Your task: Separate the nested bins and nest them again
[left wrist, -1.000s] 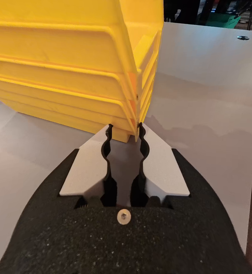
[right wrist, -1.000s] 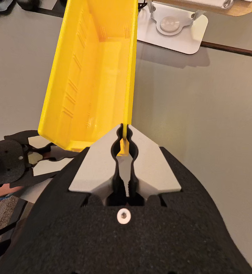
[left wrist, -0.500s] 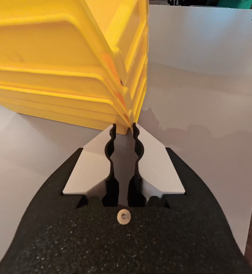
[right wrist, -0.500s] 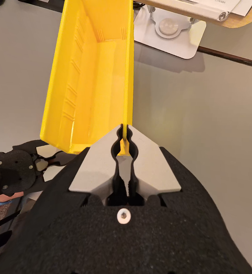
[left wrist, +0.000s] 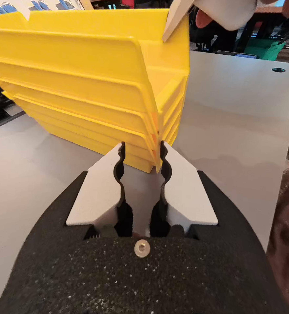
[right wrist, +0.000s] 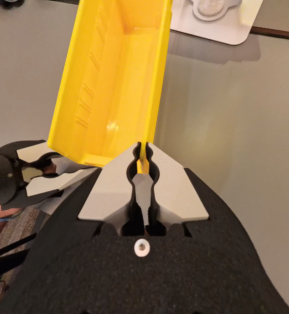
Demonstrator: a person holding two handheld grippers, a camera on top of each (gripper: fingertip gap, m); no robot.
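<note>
A stack of nested bins, all bright yellow plastic with stepped, rounded front lips, is sitting on the grey desk, leaning a little so the layered rims are fanning out toward the camera. The top bin is showing its inside in the right wrist view: it is carrying nothing, only moulded ribs along its left wall and a glossy highlight on the floor. The right gripper is pinching this bin's right side wall, its fingers nearly together on the thin yellow edge, and the same gripper is appearing in the left wrist view as pale fingers at the stack's upper right corner. The left gripper is hovering low at the stack's near right corner, its fingers standing apart with the corner of the lower bins just ahead of the gap and nothing clamped between them; the right fingertip is lying close against the bins' corner edge. Blue printed marks on white sheets are peeking over the stack, too cut off to read. A white base plate is resting on the desk beyond the top bin.
</note>
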